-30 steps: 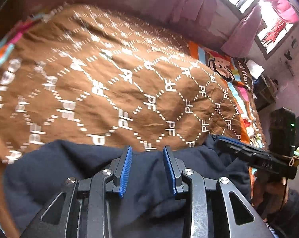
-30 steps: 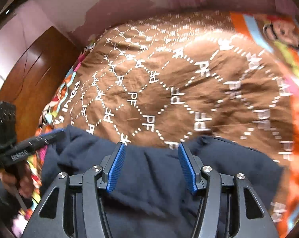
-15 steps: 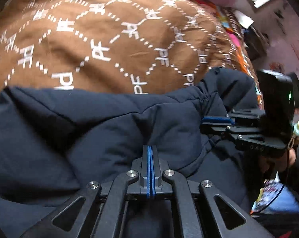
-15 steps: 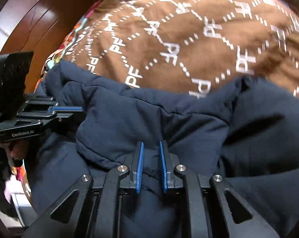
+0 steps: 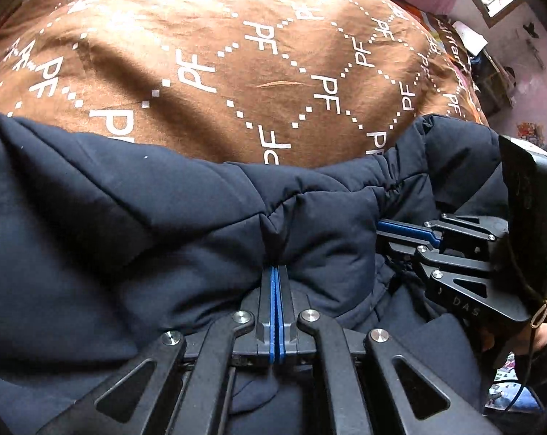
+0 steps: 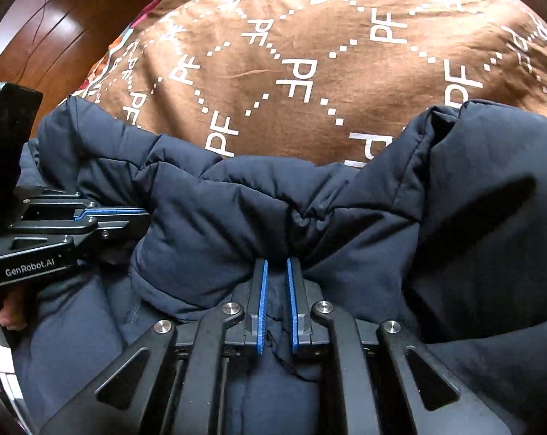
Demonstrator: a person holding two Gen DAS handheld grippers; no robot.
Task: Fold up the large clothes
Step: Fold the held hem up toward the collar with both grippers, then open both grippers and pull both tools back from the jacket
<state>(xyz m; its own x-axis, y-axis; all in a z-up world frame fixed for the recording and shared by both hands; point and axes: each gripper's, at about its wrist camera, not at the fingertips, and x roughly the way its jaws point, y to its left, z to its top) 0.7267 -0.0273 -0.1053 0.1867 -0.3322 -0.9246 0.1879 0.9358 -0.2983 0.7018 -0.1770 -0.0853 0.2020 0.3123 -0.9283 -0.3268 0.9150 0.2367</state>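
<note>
The left gripper (image 5: 275, 275) has its blue pads pressed flat together on a pinch of the jacket (image 5: 135, 239), the padded cloth bunching into a ridge just beyond the tips. The jacket is dark navy and puffy, and it lies on the near part of a bed, over a brown blanket (image 5: 237, 54) printed with white letters and dotted diamonds. Its far edge runs left to right across both views, so its long axis seems to lie sideways along the near side of the bed; which end is collar and which is hem I cannot tell from here.

The right gripper (image 6: 275, 272) sits further right along the same far edge. Its pads stand a narrow gap apart with a thick fold of jacket squeezed between them, and a loose dark thread hangs near the jaw base. In the right wrist view the left gripper (image 6: 92, 217) shows at the far left, also closed on the cloth; in the left wrist view the right gripper (image 5: 411, 228) shows at the right, lying flat against the jacket.

Both grips are on one edge, set apart, which looks chosen so that the edge can be lifted evenly and carried as a straight line. I judge that a fold across the short axis is in hand, with the far blanket left as landing space.
</note>
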